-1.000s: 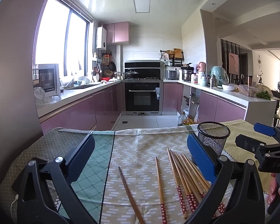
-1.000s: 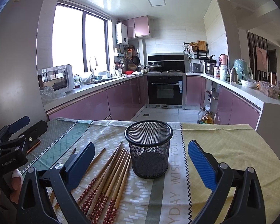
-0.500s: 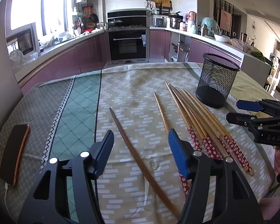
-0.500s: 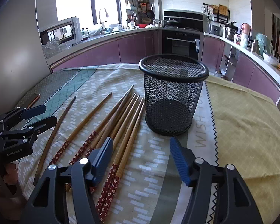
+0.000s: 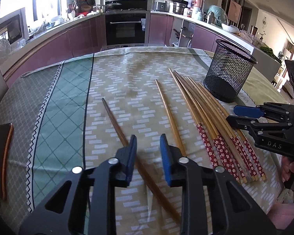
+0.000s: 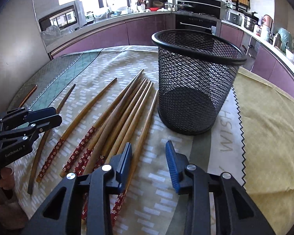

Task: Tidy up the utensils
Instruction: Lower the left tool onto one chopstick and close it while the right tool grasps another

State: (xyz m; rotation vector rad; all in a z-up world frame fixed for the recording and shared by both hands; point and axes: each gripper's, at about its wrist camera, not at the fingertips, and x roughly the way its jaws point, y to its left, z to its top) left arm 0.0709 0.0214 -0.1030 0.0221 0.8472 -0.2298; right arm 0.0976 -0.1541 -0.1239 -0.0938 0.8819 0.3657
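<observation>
Several wooden chopsticks with red flowered ends lie side by side on the patterned tablecloth. A plain dark chopstick lies apart at the left. My left gripper is open, low over the dark chopstick, which runs between its jaws. A black mesh cup stands upright and empty, also in the left wrist view. My right gripper is open, low over the cloth, its left finger above the rightmost chopstick. Each gripper shows in the other's view: the right one and the left one.
A dark phone lies near the table's left edge. A yellow-green cloth covers the table right of the cup. Kitchen counters and an oven stand beyond the table.
Both grippers have tilted down and dropped close to the table. Both have narrowed their jaws. The left one now straddles the dark chopstick; the right one has come near the rightmost chopstick.
</observation>
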